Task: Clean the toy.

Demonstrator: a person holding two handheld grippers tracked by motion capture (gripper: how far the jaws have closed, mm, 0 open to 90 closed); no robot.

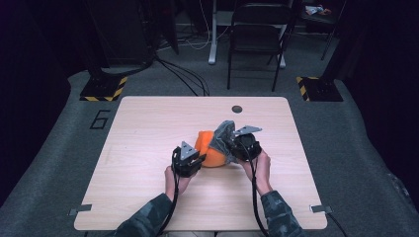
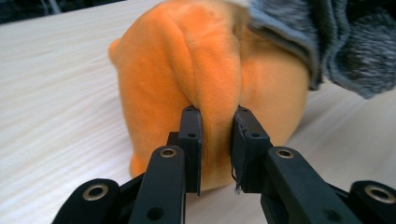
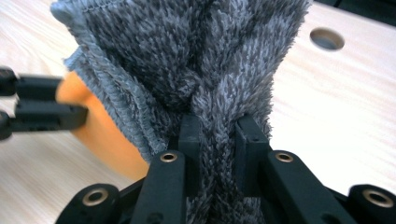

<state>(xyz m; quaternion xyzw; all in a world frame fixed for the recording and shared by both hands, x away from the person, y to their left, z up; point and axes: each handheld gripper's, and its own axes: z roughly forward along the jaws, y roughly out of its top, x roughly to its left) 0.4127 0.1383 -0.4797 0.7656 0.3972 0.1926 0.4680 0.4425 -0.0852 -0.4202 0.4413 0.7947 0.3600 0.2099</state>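
An orange plush thing (image 1: 206,148) lies at the middle of the wooden table (image 1: 148,128), with a grey fuzzy cloth (image 1: 223,134) draped over its right side. My left gripper (image 1: 197,159) meets the plush from the near left. In the left gripper view my left gripper (image 2: 217,114) is shut on a raised fold of the orange plush (image 2: 187,60), and the grey cloth (image 2: 336,42) hangs at the upper right. My right gripper (image 3: 218,122) is shut on a bunched strand of the grey cloth (image 3: 187,46). The orange plush (image 3: 102,126) peeks out beneath it, and the left gripper's jaws (image 3: 46,112) reach in from the left.
A round hole (image 1: 237,109) sits near the table's far edge. Beyond the table a black chair (image 1: 257,34) stands on the grey floor, with cables and two stand bases marked with yellow-black stripes (image 1: 104,89). Bare tabletop lies left and right of the hands.
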